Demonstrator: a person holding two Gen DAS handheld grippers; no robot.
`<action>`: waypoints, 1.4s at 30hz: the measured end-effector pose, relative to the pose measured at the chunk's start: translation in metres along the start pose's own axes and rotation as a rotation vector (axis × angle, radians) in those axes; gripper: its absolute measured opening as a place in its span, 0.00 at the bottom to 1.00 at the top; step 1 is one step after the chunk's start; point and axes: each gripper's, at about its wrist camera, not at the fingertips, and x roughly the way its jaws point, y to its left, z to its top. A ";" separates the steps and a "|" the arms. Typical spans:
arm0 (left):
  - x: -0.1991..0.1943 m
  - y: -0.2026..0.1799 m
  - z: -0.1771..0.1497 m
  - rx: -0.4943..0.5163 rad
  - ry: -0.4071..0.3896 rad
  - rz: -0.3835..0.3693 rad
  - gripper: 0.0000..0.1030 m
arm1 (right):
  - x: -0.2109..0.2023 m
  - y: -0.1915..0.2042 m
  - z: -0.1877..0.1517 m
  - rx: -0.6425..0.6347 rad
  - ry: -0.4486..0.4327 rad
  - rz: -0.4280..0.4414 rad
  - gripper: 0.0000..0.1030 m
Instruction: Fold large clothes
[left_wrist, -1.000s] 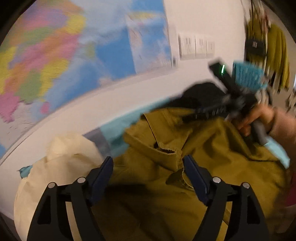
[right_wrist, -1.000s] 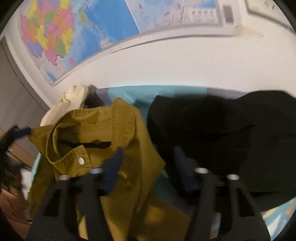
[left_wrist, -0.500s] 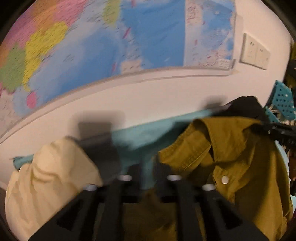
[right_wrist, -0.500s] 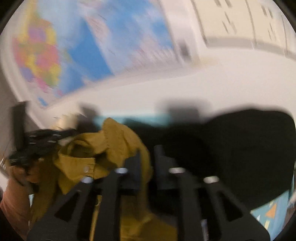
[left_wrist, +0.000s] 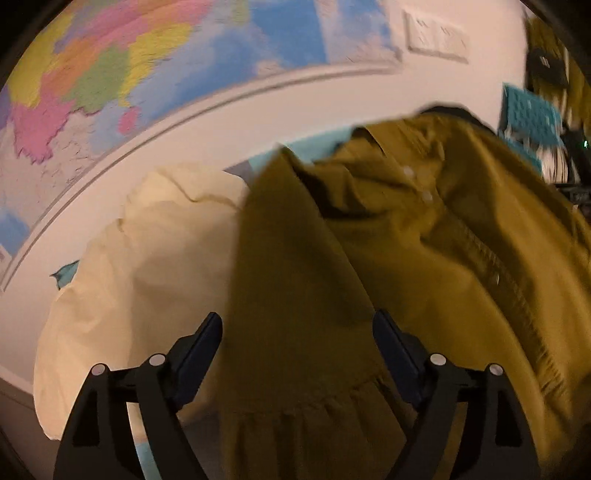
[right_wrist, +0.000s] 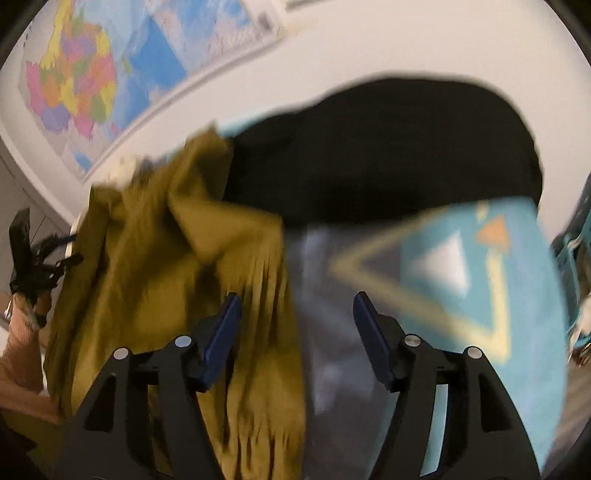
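Olive shirt (left_wrist: 406, 258) beside cream garment (left_wrist: 147, 258)

Both my views smear with motion. The mustard shirt (left_wrist: 424, 258) runs off the bottom and right edges of my left view, so I can't see its hem or far sleeve. It covers part of the cream garment (left_wrist: 147, 258). In my right view the black garment (right_wrist: 388, 155) is a featureless dark mass, perhaps folded. The patterned mat (right_wrist: 461, 266) is cut off at the right edge.
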 end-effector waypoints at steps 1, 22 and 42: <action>0.005 -0.002 0.000 -0.005 0.020 0.002 0.76 | 0.005 0.003 -0.006 -0.009 0.012 0.015 0.59; 0.009 0.076 0.001 -0.383 0.003 0.129 0.09 | -0.067 0.006 0.036 -0.152 -0.134 -0.479 0.35; -0.006 -0.003 0.044 -0.139 -0.087 0.053 0.51 | 0.090 0.176 0.056 -0.239 0.112 0.287 0.52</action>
